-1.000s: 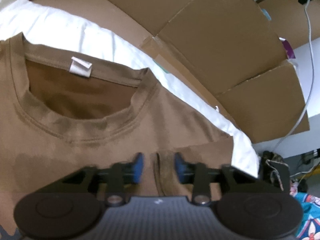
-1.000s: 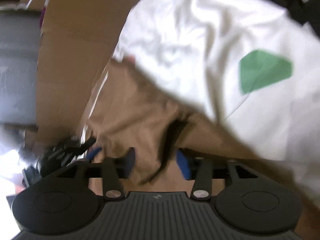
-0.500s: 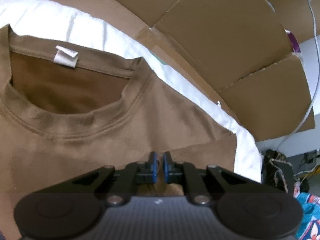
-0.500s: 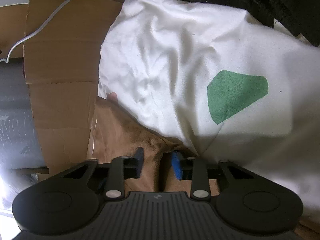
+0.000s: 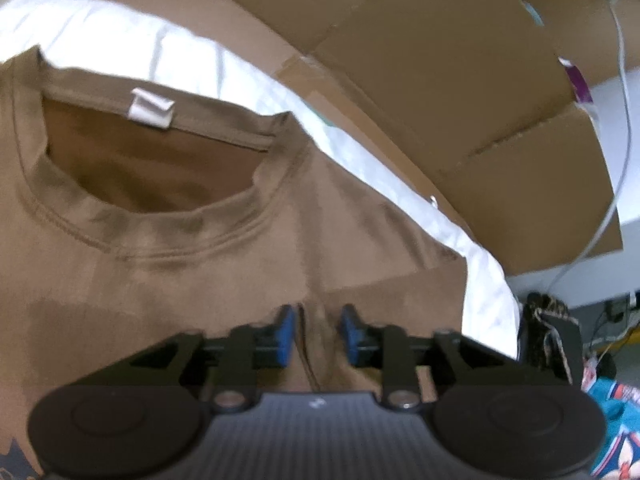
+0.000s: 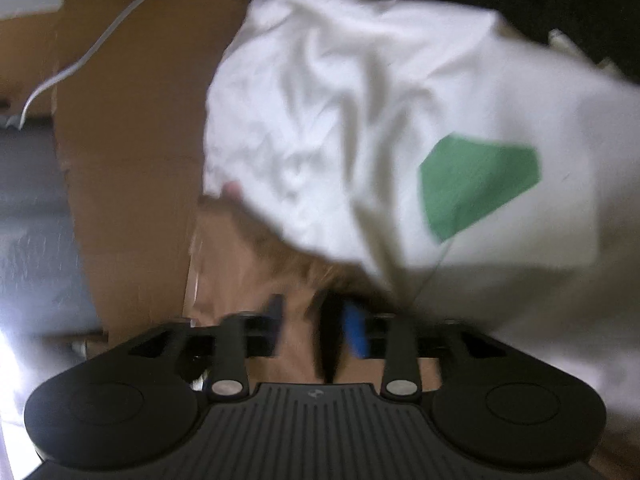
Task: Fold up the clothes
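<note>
Fingers of the left gripper [image 5: 316, 336] point steeply down at the brown T-shirt [image 5: 200, 248], their blue pads spread on either side of a raised ridge of cloth and opening; the ridge stands between them, loose, with gaps on both sides. The right gripper [image 6: 316, 332] points less steeply down at another part of the same brown cloth, its fingers likewise opening around a dark upright fold that neither pad presses. The T-shirt lies flat on a white sheet [image 5: 168, 44], collar [image 5: 160, 200] toward the far side with a white label [image 5: 151, 113] at the neck, and a folded-in edge to the right of the left gripper. In the right wrist view a white garment with a green patch [image 6: 476, 184] covers the far right, overlapping the brown cloth. Flattened cardboard [image 5: 440, 80] lies beyond the sheet, with a white cable [image 5: 622, 120] running along its right edge. Half a second ago both grippers were pinched on these folds, the left almost fully clenched; now both have let go, while the shirt keeps its place.
</note>
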`<state>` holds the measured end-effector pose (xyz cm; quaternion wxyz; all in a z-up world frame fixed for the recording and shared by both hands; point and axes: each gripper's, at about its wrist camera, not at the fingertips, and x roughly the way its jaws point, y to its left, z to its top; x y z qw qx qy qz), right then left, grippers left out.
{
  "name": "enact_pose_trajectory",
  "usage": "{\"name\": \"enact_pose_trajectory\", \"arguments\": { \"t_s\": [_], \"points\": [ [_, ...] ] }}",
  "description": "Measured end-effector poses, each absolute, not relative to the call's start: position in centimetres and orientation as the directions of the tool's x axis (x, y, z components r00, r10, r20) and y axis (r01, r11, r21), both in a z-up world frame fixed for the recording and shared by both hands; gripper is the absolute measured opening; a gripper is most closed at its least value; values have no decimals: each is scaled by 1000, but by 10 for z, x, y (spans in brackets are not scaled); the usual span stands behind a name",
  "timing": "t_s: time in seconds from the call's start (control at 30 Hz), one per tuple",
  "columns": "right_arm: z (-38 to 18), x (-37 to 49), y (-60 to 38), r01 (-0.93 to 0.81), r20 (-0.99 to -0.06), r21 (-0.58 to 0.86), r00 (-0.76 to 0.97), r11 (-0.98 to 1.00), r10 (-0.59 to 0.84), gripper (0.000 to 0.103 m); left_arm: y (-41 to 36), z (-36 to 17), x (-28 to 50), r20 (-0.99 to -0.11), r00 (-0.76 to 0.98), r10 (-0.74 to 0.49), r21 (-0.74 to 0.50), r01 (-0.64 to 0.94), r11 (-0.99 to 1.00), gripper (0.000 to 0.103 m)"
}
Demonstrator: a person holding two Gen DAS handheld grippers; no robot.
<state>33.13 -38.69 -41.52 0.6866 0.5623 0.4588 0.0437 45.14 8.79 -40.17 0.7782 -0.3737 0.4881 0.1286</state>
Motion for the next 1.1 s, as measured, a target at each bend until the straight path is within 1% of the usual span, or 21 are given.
{"name": "enact_pose_trajectory", "arguments": {
  "t_s": [0.03,0.23,0.5,0.53,0.57,0.6,0.63,0.8,0.9,0.93,1.0,1.1],
  "points": [
    [-415,331,-382,450,-576,815,566,365,589,43,86,-401,452,-855,492,-167,-457,-560,691,36],
    [-422,331,-351,441,-561,821,507,363,654,42,78,-399,449,-856,482,-188,-463,-551,694,36],
    [-426,328,-327,432,-562,819,471,378,680,41,82,-392,443,-840,498,-218,-494,-533,687,36],
    [-426,328,-326,428,-561,820,470,380,681,38,82,-390,442,-836,501,-222,-499,-529,686,36],
    [-425,330,-323,419,-569,816,463,399,680,19,82,-388,442,-833,504,-226,-504,-526,685,33],
    [-424,331,-320,408,-581,810,453,422,677,7,82,-386,442,-831,508,-228,-507,-521,686,31],
    [-423,331,-319,399,-584,808,448,433,677,3,81,-384,442,-828,512,-229,-509,-515,690,30],
    [-410,328,-319,344,-566,823,447,451,693,3,74,-371,445,-808,536,-243,-524,-469,711,30],
    [-406,325,-323,346,-566,823,444,450,695,3,67,-368,450,-800,540,-262,-538,-450,713,30],
    [-408,324,-324,351,-569,821,438,450,696,3,63,-369,452,-799,539,-267,-540,-447,713,30],
    [-416,323,-325,370,-575,814,413,447,706,6,55,-372,456,-798,533,-280,-545,-442,713,30],
    [-426,323,-325,385,-567,815,378,433,731,7,40,-381,461,-801,517,-302,-549,-433,715,30]
  ]
}}
